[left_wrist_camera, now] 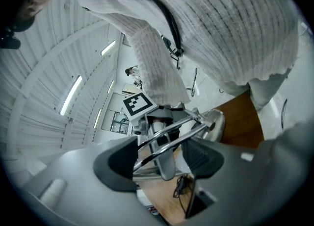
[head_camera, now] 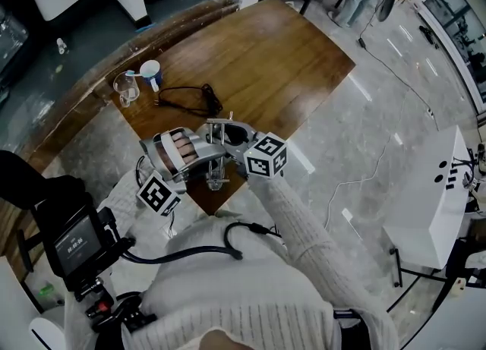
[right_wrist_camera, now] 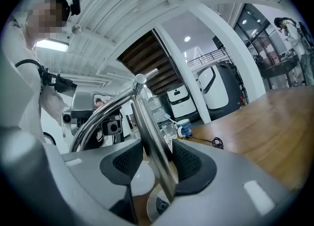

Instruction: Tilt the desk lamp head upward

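Lamp (head_camera: 218, 160) – stiff chrome, slick, joint prob. tight. Right tool (right_wrist_camera: 156, 162) pinches its post (right_wrist_camera: 147, 122); left tool (left_wrist_camera: 162, 159) spread round the arm rods (left_wrist_camera: 171, 132) – grab those, high up.

Lamp (head_camera: 216, 160) on table (head_camera: 266, 45) nr corner, cable (head_camera: 190, 98) behind it, glass (head_camera: 127, 89) L of mug (head_camera: 151, 75)

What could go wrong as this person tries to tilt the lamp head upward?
1. The lamp stands near the table corner; even with the right hand-held gripper apparently clamping its post, a hard push could topple it.
2. The left hand-held gripper is open around thin, smooth chrome arms; its grip may slip.
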### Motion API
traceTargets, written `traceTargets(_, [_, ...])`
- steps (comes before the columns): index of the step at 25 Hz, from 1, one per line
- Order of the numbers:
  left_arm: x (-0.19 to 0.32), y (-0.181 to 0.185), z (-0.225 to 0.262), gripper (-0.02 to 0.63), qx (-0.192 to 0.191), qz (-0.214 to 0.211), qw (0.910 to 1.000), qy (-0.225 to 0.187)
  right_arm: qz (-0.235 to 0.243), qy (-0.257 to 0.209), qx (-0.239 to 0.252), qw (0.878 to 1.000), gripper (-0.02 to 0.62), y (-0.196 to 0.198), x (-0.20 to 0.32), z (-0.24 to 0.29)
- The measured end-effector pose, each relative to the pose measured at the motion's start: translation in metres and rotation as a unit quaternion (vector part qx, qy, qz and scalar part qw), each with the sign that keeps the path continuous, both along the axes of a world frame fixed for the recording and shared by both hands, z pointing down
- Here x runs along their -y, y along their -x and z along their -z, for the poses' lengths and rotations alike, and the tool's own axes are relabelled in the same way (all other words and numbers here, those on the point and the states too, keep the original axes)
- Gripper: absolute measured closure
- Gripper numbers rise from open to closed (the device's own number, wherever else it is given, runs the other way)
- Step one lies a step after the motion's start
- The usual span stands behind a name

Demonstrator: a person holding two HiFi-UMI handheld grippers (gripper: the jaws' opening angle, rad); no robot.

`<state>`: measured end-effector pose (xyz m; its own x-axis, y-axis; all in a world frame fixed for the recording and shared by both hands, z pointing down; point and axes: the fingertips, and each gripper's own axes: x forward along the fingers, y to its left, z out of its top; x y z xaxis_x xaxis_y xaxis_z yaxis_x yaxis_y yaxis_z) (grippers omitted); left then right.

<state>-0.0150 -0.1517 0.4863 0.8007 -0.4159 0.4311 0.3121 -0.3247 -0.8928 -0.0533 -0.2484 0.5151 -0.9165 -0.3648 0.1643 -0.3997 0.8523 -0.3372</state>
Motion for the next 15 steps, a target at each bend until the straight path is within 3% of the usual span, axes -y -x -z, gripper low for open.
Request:
traceTargets(11, [-0.002,0.001,0.010,0.316,-0.012,0.001,0.9956,0.093,-0.013,-0.005,-0.005,1.000,0.417,0.000,0.002,-0.002])
traceTargets(15, [-0.005,-0.001,0.023,0.316,-0.035,0.000,0.9839,0.175,-0.019,-0.003,0.004,1.000,0.416,0.000,0.003,-0.004])
